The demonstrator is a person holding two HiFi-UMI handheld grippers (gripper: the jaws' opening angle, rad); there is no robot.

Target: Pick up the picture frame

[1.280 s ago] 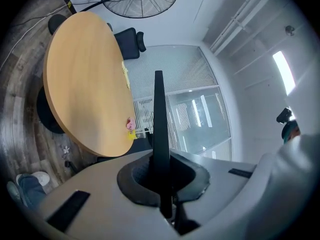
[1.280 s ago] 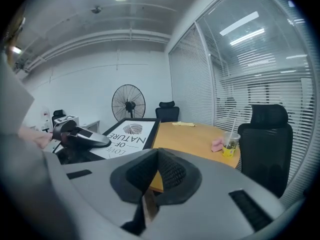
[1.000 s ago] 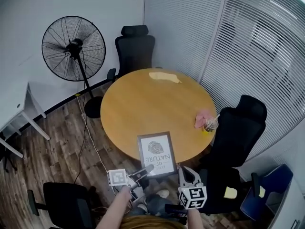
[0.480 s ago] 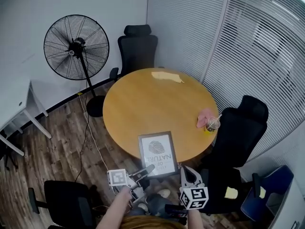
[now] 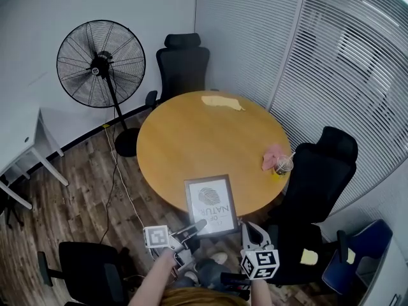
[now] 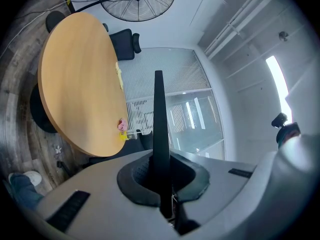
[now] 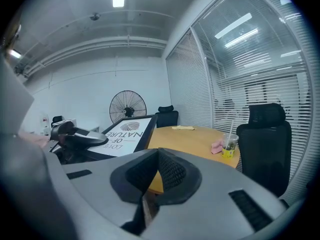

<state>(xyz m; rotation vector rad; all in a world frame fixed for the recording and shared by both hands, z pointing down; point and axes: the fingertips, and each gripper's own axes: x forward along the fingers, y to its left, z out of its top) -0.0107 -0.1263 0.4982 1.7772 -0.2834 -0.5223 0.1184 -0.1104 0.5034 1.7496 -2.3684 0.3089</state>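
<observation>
A dark-framed picture frame with a white print hangs over the near edge of the round wooden table, tilted. My left gripper is shut on its near lower corner. In the left gripper view the picture frame shows edge-on as a thin dark blade between the pads of the left gripper. My right gripper hangs just right of the frame, apart from it, its pads together with nothing between them. The right gripper view shows the right gripper, the frame and the left gripper on it.
A cup with a straw and a pink item sit at the table's right edge, a yellow cloth at the far edge. Black chairs ring the table. A floor fan and a white desk stand left.
</observation>
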